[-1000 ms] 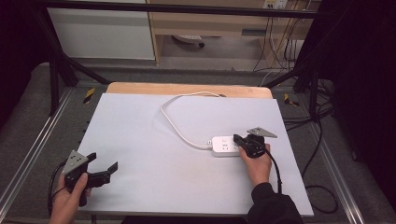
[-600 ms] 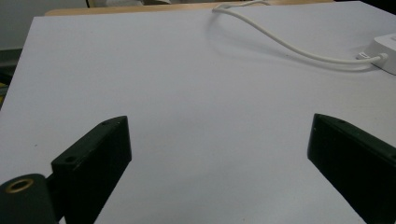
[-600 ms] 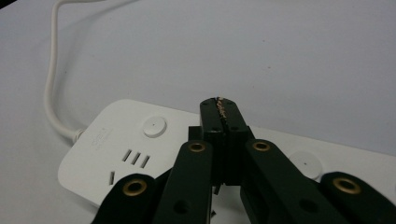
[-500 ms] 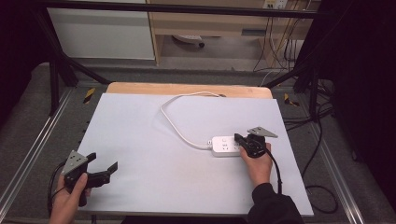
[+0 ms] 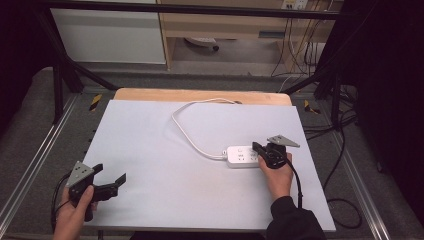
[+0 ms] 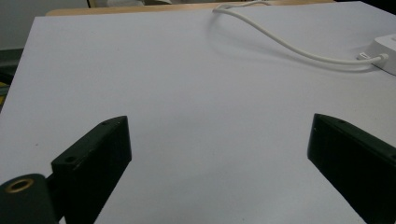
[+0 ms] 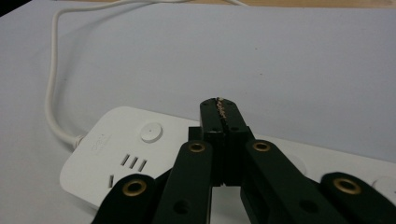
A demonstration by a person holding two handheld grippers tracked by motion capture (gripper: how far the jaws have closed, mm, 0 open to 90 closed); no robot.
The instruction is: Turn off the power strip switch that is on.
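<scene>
1. Left gripper (image 5: 107, 186): held in the left hand (image 5: 75, 215) at the near left corner of the tabletop (image 5: 150, 145). Its jaws stand wide apart with nothing between them; in the left gripper view only bare white surface lies in the gap.
2. Power strip (image 5: 242, 156): a white block lying flat on the tabletop, far ahead and to the right of the left jaws, directly under the right jaws.
3. Right gripper (image 5: 258, 148): held in the right hand (image 5: 276, 175). In the right gripper view its jaws are pressed together, tip against tip, with nothing seen gripped between them. The closed tips sit over the top face of the strip; whether they touch it cannot be told.
4. Round button (image 7: 151, 132): on the strip's top face, just left of the closed jaw tips, with socket slots (image 7: 133, 162) nearer the camera.
5. Cord (image 5: 187, 125): white, leaving the strip's end to the left of the right jaws, curving across the tabletop to its far edge.
</scene>
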